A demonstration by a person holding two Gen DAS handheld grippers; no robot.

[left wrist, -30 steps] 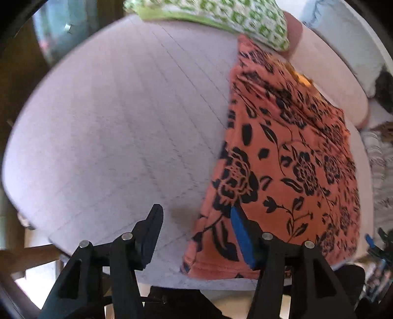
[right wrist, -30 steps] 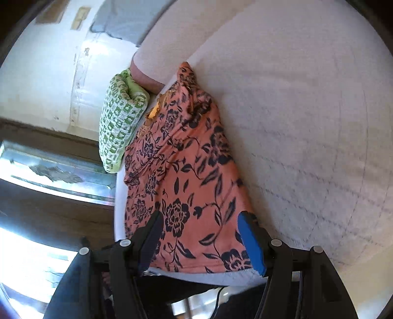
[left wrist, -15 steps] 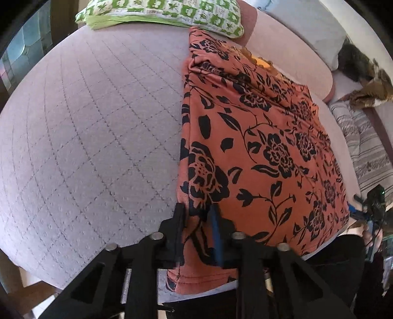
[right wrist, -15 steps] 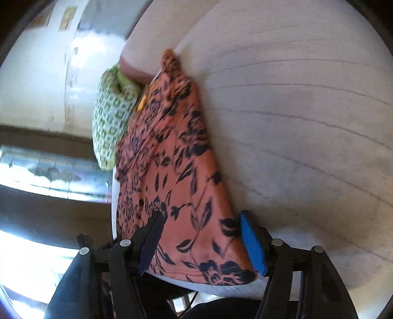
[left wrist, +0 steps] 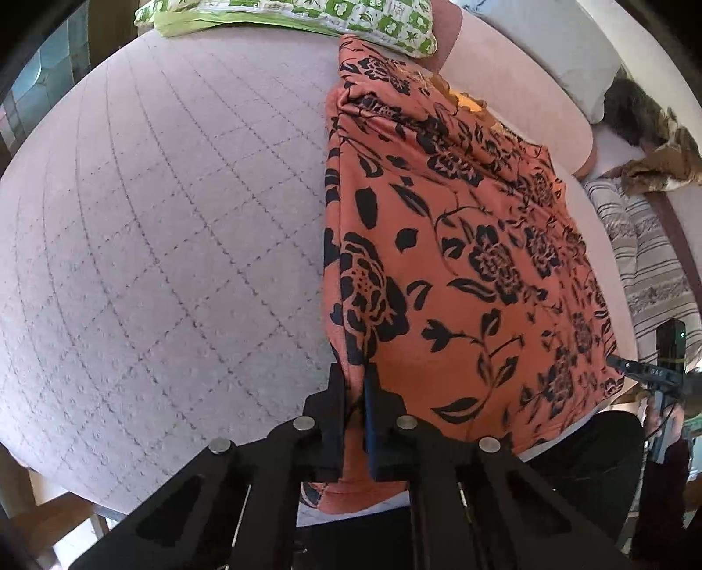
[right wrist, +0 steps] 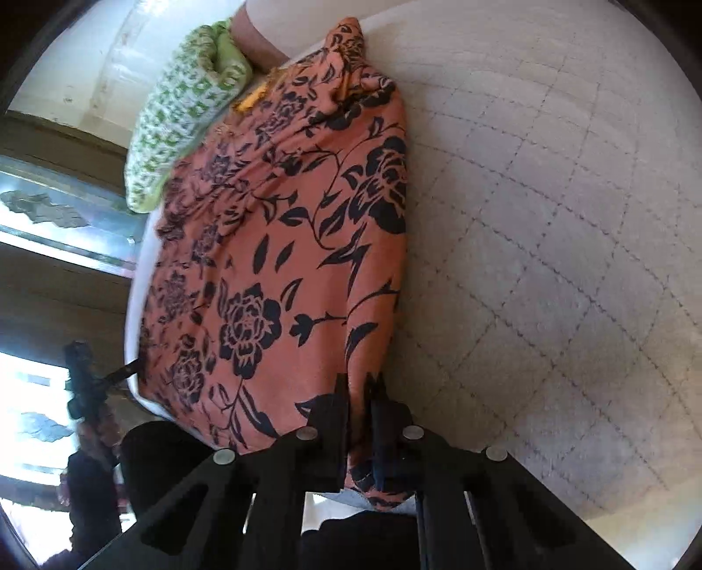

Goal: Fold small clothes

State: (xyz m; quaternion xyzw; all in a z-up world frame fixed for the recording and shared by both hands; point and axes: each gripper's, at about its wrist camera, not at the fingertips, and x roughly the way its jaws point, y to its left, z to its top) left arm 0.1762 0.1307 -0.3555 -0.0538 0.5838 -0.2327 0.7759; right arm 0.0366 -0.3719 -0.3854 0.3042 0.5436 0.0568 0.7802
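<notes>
Left wrist view, read from left to right, starts with the pale pink quilted mattress [left wrist: 153, 245], its stitched diamond pattern bare across the left half. Next comes the orange garment with black flowers [left wrist: 460, 272], spread flat on the right half of the mattress, its left edge running straight from the far end down to the near edge. The left gripper [left wrist: 354, 386] is clamped on that left edge near the garment's near corner, with the cloth pinched between the 2 fingers and a little of the hem showing below them. Beyond the garment's far end lies a green and white patterned pillow [left wrist: 307, 13], and a pink bolster [left wrist: 517, 92] runs along its far right side. Further right sit a striped cloth [left wrist: 640, 263] and a furry brown bundle [left wrist: 658, 144], both off the mattress. Right wrist view shows the same scene turned: at the left a bright window [right wrist: 48, 219] and the green and white patterned pillow [right wrist: 184, 114], then the orange garment with black flowers [right wrist: 281, 245] in the middle, then the pale pink quilted mattress [right wrist: 548, 245] filling the right. The right gripper [right wrist: 359, 390] is closed on the garment's right-hand edge at its near corner, the fabric bunched between the fingers and hanging slightly below them. No containers appear in either view.
</notes>
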